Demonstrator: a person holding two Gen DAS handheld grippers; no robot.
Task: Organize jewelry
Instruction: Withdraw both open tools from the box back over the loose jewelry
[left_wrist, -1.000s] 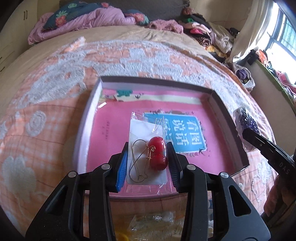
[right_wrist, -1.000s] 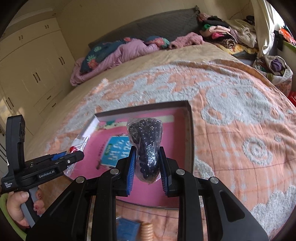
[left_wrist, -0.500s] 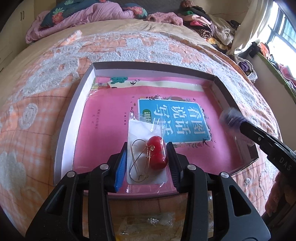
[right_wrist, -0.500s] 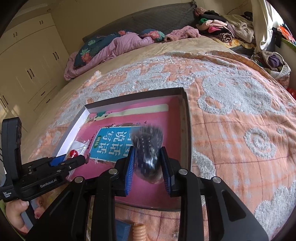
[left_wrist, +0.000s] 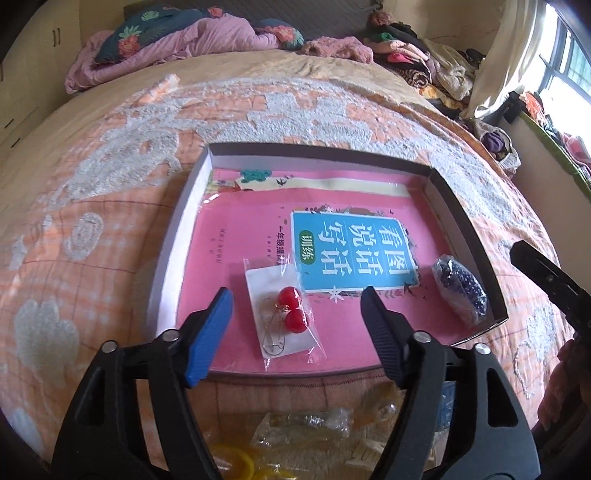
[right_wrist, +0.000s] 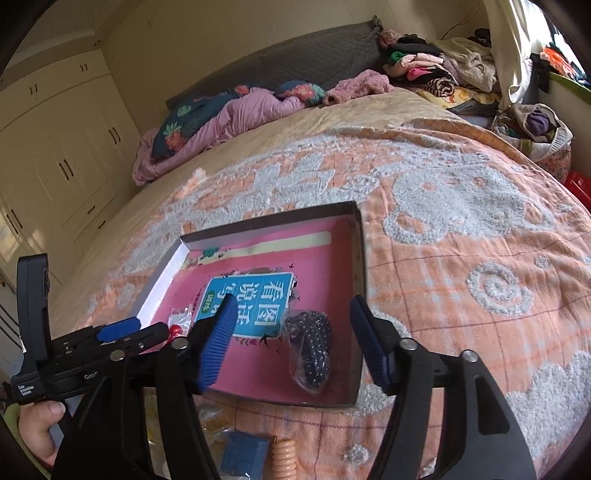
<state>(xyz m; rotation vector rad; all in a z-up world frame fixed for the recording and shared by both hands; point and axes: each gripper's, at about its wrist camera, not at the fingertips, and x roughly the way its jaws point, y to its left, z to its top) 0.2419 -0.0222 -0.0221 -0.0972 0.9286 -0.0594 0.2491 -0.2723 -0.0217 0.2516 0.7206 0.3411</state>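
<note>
Home bedroom: I'm over a bed (right_wrist: 461, 229) with rumpled quilt (right_wrist: 229, 122), built-in wardrobe (right_wrist: 62, 162), piled clothes (right_wrist: 436, 74), window curtain (left_wrist: 495, 77).

Red ball earrings (left_wrist: 291, 308) on a white card, dark navy beads (left_wrist: 461, 288) bagged in clear plastic, pink book (left_wrist: 240, 236) with a teal label, peach-and-white floral blanket (left_wrist: 110, 166).

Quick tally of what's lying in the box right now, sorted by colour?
Red, earring packet: 1
Dark, bead packet: 1
Pink, book lining the box: 1
Total: 3
</note>
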